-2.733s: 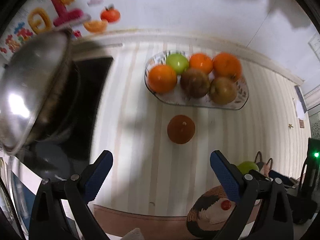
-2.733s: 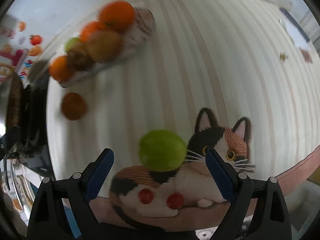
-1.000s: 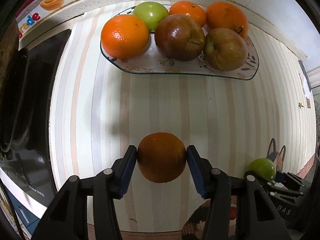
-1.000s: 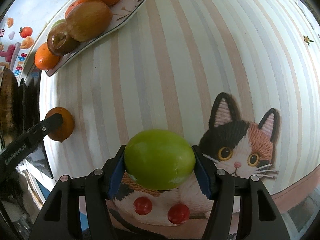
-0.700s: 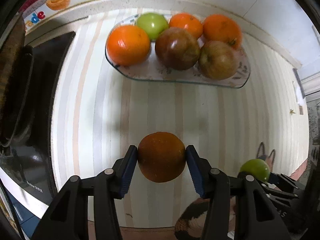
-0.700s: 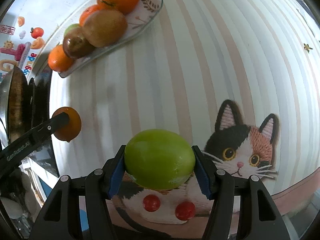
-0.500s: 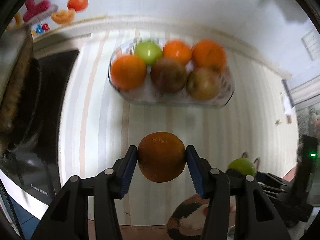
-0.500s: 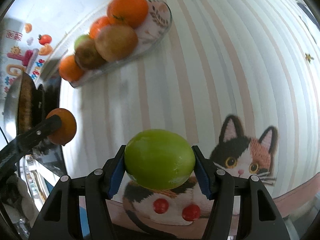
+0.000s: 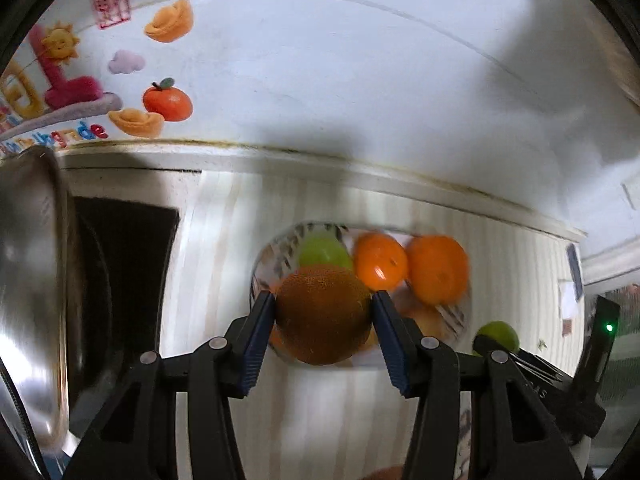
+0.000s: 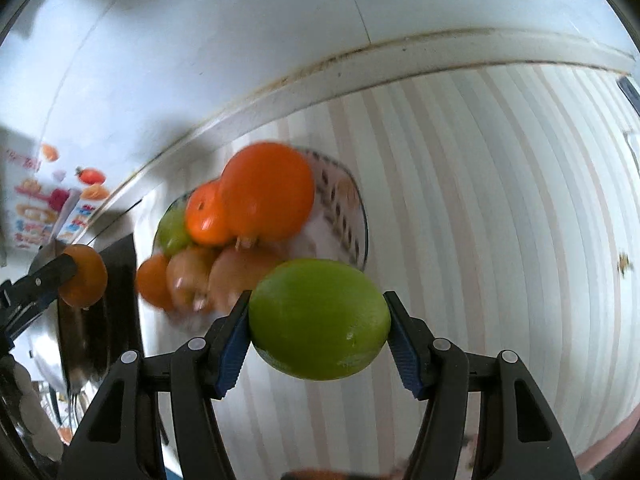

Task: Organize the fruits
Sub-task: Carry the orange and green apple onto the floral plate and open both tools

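Left gripper [image 9: 323, 314]: clamped on a dark orange fruit [image 9: 323, 314]; the fruit is pinched between both blue pads [image 9: 256, 344] and is carried clear of the striped countertop [image 9: 224, 248]. In the left wrist view the held fruit is seen in front of the patterned fruit plate [image 9: 456, 318], overlapping its near side.

Right gripper [image 10: 319, 320]: clamped on a green fruit [image 10: 319, 320], which is pressed between the two pads and held above the countertop. The plate [image 10: 356, 216] is seen beyond it, up and to the left in the right wrist view.

Plate contents, blurred in both views: a large orange [image 10: 267, 192], a smaller orange [image 10: 206, 214], a green apple [image 10: 172, 232], two brownish fruits [image 10: 236, 276] and one further orange [image 10: 154, 280] at the near left end. Exact contact among them cannot be resolved.

The left gripper and its fruit [image 10: 84, 276] are visible at the left edge of the right wrist view, well apart from the plate. A steel pot [image 9: 28, 280] on a black cooktop [image 9: 128, 260] is noted to the left. Fruit stickers [image 9: 168, 102] are seen on the white wall.
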Available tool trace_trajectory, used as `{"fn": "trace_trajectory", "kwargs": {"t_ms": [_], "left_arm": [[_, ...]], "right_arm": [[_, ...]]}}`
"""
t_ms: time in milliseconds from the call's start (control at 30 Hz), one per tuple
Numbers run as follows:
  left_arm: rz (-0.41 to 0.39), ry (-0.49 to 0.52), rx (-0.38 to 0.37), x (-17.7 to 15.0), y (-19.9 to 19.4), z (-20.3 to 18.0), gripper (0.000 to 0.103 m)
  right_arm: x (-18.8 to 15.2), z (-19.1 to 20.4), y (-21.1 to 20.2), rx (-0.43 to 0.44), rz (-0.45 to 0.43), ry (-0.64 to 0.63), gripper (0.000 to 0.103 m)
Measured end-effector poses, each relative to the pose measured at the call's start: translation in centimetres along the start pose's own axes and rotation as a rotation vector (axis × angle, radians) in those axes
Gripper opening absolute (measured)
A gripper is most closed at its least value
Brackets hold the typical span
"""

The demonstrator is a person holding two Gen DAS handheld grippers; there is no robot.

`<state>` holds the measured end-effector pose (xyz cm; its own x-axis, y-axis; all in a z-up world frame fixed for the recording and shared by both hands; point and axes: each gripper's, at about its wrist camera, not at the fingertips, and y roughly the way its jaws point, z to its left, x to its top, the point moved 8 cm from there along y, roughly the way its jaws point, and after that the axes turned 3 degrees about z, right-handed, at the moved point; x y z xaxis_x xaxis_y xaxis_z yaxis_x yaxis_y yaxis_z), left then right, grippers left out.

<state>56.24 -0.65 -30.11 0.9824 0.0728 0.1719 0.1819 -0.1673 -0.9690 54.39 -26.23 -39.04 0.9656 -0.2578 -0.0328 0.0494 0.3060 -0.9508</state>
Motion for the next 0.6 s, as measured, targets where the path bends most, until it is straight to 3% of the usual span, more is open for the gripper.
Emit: {"fn": "trace_trajectory", "kwargs": {"t_ms": [167,367,567,600], "left_arm": [[0.098,-0.026,0.025,2.9,4.5,2.0,0.048],[0.209,-0.040,0.040,3.5,8.9,3.1,0.048],[0.227,-0.029,0.056,3.9,9.6,3.7,0.050],[0.231,-0.024,0.053,4.0,9.7,3.7,0.050]], "right_arm": [[2.1,-0.1,2.3,-0.038,0.028,-0.020,0.065],[2.5,0.0,3.6,-0.057,0.052,-0.032,0.065],[2.7,0.3,4.5,-0.042,0.059,0.002,0.067],[2.9,0.2,4.5,-0.039,0.061,0.004,0.073]]}}
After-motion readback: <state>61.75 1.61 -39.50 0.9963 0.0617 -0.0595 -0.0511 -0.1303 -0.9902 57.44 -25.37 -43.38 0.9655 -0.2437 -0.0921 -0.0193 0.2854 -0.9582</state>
